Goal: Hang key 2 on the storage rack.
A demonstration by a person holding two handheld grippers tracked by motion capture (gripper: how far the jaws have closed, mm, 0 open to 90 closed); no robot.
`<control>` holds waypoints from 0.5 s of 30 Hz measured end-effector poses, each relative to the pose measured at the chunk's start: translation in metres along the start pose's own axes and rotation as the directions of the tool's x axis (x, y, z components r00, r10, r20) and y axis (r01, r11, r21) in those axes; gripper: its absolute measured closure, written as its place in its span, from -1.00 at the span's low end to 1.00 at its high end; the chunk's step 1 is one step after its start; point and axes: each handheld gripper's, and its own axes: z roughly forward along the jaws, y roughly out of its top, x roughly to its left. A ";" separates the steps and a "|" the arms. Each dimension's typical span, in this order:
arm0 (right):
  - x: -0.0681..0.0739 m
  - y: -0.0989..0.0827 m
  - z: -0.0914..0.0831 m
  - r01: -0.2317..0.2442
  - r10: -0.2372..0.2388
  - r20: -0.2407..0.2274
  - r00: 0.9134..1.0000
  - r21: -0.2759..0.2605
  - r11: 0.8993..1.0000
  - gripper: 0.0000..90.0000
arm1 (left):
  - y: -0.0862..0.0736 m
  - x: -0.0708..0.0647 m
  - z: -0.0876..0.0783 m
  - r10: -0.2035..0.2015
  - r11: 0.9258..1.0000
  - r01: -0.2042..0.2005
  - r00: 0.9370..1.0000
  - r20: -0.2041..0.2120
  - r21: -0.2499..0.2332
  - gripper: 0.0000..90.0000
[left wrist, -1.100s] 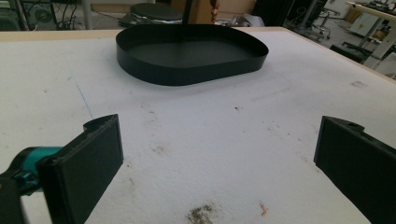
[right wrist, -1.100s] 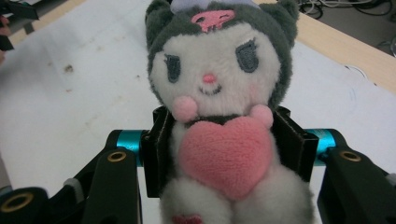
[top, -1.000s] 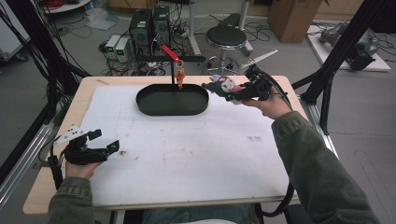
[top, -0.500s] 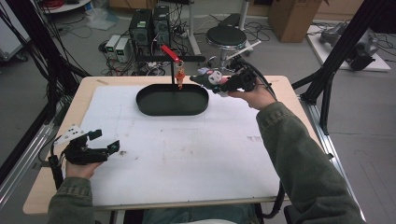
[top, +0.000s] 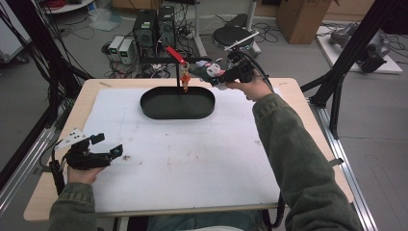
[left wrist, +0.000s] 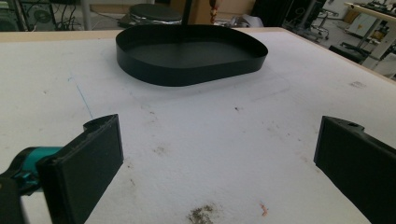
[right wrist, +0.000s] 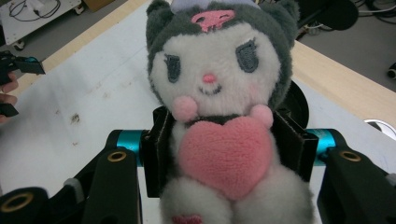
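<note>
1. The right gripper was clamped on a plush toy, its two flat black jaws pressing into the soft body from either side at the level of the pink heart.
2. The toy was fuzzy and rounded: a grey hood with small ears, a white face with stitched eyes, a tiny pink nose, and two pink pompom paws resting on a puffy heart.
3. In the high view the toy hung in the air above the far edge of the table, just beyond the right end of the black tray and beside a thin stand with a red arm and a small orange figure hanging from it.
4. The tray was a shallow, smooth oval with a thin upright wall and nothing inside it.
5. The left gripper rested low at the near left corner, its blocky matte jaws spread wide with nothing between them.
6. The white mat beneath it looked rough and grainy, smudged with brownish stains, and lay over a pale wooden table.
</note>
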 end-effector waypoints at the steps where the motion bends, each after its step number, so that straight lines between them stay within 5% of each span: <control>1: 0.000 0.002 0.002 0.002 -0.002 -0.001 1.000 0.004 1.000 0.02 | 0.000 0.000 0.000 0.001 1.000 -0.001 1.000 0.001 -0.002 -0.96; 10: -0.001 0.017 0.011 -0.032 0.032 0.019 0.999 0.000 0.999 0.03 | 0.000 0.001 0.000 0.004 1.000 -0.004 1.000 0.004 0.000 -0.96; 15: -0.010 0.020 0.014 -0.080 0.079 0.081 0.994 0.012 0.997 0.03 | 0.000 0.000 0.000 -0.002 1.000 0.002 1.000 0.005 -0.005 -0.96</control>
